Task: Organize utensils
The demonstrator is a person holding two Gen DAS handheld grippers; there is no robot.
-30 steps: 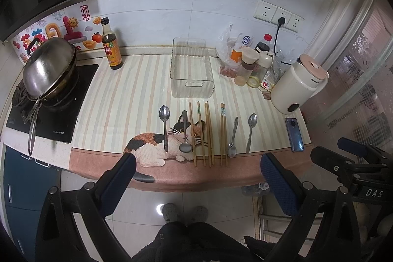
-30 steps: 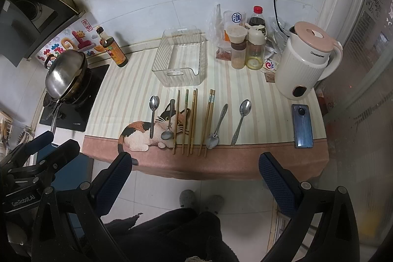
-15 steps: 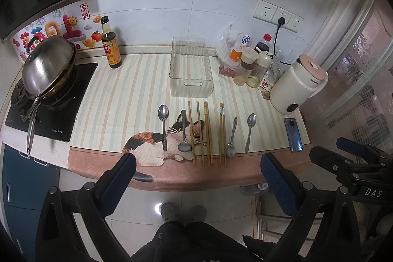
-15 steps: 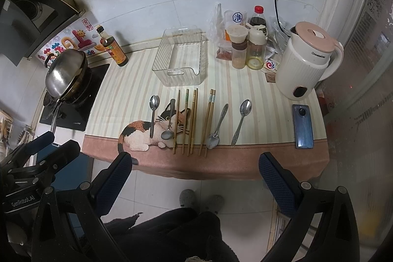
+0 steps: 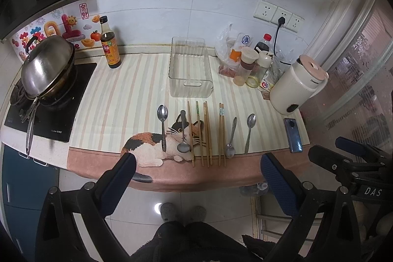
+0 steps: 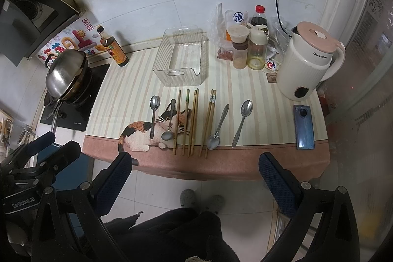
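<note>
A: Grippers?
B: Left gripper (image 5: 196,178) is held back from the counter edge, jaws wide apart, nothing between them. Right gripper (image 6: 194,176) same: spread wide, holding nothing, short of the counter.

A: Utensils?
B: All lying in a row on the striped mat (image 5: 127,100), near its front edge. Left to right: spoon (image 5: 162,125) bowl away, small spoon (image 5: 183,136) bowl toward the camera, both over the printed cat (image 5: 149,146). Then wooden chopsticks (image 5: 200,133), four sticks loosely parallel, and a tighter pair of chopsticks (image 5: 222,134) just to the right. Then another spoon (image 5: 231,139) bowl toward the camera, and the last spoon (image 5: 249,131) bowl away.

A: Bin?
B: Clear plastic bin (image 5: 190,70) sits just behind the chopsticks, nothing in it.

A: Other stuff?
B: Wok (image 5: 48,68) on the stove at left, sauce bottle (image 5: 110,43) by the wall, condiment jars (image 5: 250,65) right of the bin, white kettle (image 5: 294,85), phone (image 5: 292,135) at the right edge.
</note>
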